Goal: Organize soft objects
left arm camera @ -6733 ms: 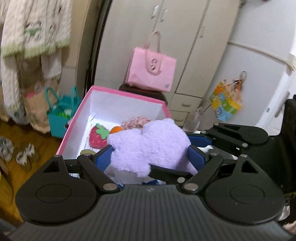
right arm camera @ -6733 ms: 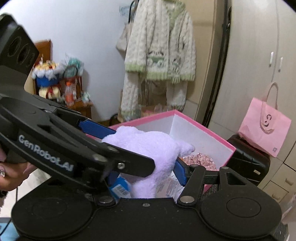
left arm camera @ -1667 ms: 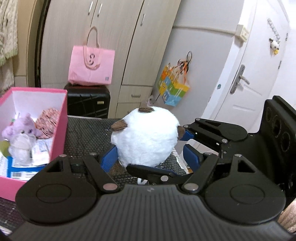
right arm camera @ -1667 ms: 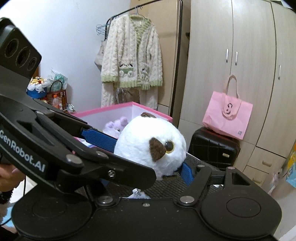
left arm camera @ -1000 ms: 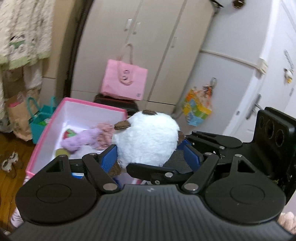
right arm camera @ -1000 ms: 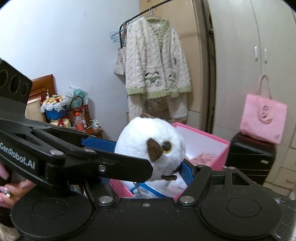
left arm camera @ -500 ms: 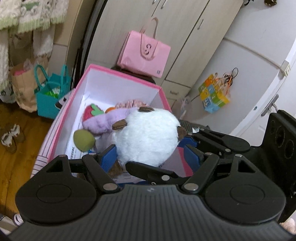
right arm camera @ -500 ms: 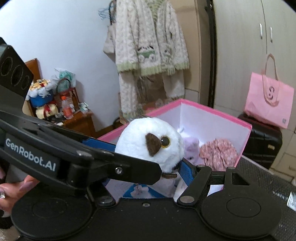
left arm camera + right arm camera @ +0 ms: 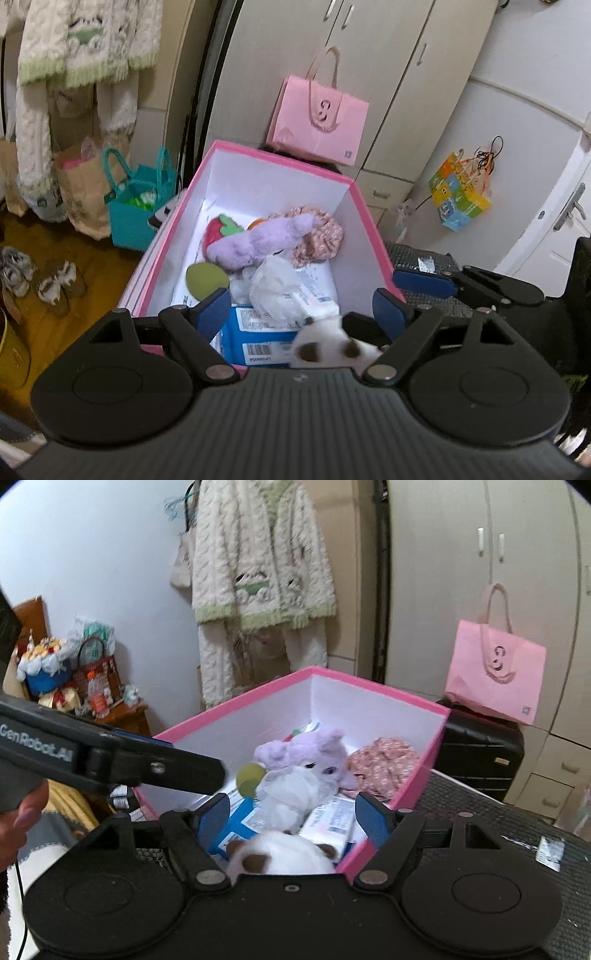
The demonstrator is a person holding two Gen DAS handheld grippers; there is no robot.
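Note:
The pink box [image 9: 373,236] with white walls sits below both grippers; it also shows in the right wrist view [image 9: 436,734]. The white owl plush [image 9: 328,350] lies at the box's near end, partly hidden under the gripper bodies, also in the right wrist view [image 9: 284,856]. A purple plush [image 9: 255,243], a white mesh bundle [image 9: 273,288], a strawberry toy [image 9: 218,232], a floral cloth [image 9: 321,236] and a green ball [image 9: 205,278] lie in the box. My left gripper [image 9: 303,306] is open and empty above the box. My right gripper [image 9: 291,816] is open and empty.
A pink bag [image 9: 317,122] stands on a black suitcase [image 9: 480,753] behind the box. A cardigan [image 9: 258,572] hangs at the wardrobe. A teal bag [image 9: 133,210] and shoes [image 9: 55,284] are on the floor to the left. A black mat [image 9: 517,834] covers the table to the right.
Both grippers held the white owl plush over the box half a second ago. Now both have opened and the owl has dropped to the box's near end.

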